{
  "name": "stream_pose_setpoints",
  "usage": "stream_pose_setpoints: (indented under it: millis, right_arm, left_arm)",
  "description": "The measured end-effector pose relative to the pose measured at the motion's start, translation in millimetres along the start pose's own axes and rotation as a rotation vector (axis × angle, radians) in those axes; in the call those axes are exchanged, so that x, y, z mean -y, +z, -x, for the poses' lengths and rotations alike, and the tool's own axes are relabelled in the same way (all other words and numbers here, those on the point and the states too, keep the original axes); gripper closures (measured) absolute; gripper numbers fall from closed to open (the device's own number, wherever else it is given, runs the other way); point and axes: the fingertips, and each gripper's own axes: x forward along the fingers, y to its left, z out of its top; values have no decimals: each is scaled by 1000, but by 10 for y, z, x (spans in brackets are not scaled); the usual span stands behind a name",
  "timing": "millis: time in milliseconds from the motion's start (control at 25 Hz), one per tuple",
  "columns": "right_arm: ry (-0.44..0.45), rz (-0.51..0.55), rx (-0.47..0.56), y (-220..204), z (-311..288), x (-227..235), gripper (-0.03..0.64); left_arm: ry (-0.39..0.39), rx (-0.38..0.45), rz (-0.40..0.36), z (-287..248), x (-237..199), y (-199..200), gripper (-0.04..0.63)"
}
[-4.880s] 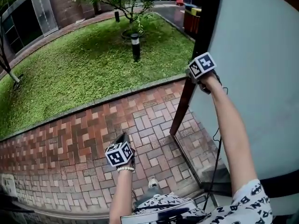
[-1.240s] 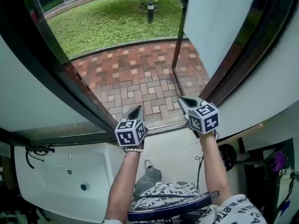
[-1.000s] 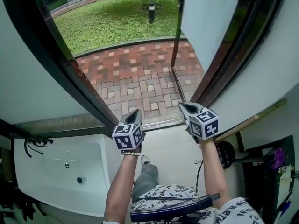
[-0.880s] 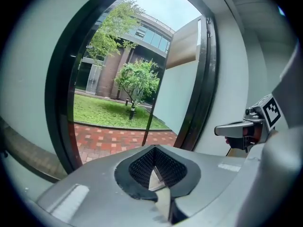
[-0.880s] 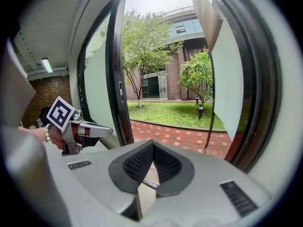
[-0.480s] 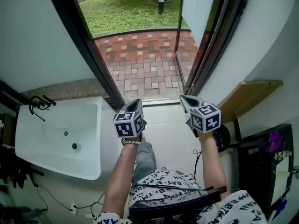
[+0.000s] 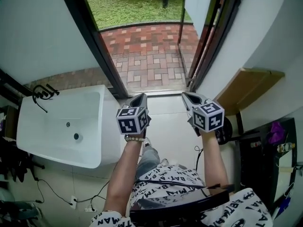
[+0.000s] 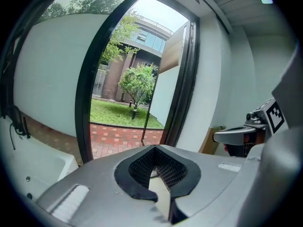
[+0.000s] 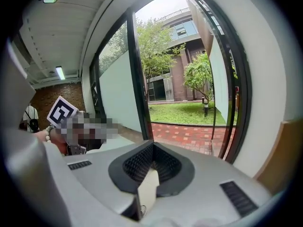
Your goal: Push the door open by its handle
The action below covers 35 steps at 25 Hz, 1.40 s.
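- The doorway (image 7: 97, 46) has a dark frame and stands open. Through it show red brick paving (image 7: 147, 56) and, beyond that, grass (image 7: 132, 4), which the top edge of the head view cuts off.
- The door (image 7: 198, 1) is swung outward over the bricks at the right side of the opening. Only its lower part is in the head view. It is a pale panel with a dark edge.
- A white basin (image 7: 57, 126) sits along the inside wall at the left, its far end against the door frame.
- A wooden shelf (image 7: 246, 89) juts from the right wall, and dark clutter below it runs out of frame.
- The left gripper (image 7: 140, 98) is held inside the room, well short of the threshold. Its tongs are pressed together with nothing between them.
- The right gripper (image 7: 188, 97) is level with it, just beside it. Its tongs are also pressed together and empty, and it is not touching the door.
- A small tree (image 8: 137, 82) stands on the lawn.
- The door's handle cannot be made out in any view.
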Motion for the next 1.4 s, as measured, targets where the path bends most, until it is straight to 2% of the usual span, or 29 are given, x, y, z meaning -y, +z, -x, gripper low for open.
stream_pose_setpoints:
  millis: [560,920,1400]
  right_arm:
    - [-15,20,3,-7,35,-134,615]
    - [11,-12,38,38,-24,-178,615]
    - [7,3,44,128,-85,-198,615]
  left_arm:
    - [-14,50,-6,163,7,137,607]
    - [-6,56,0,167,-58,147,607]
    - [-4,61,0,155,-136,221,607]
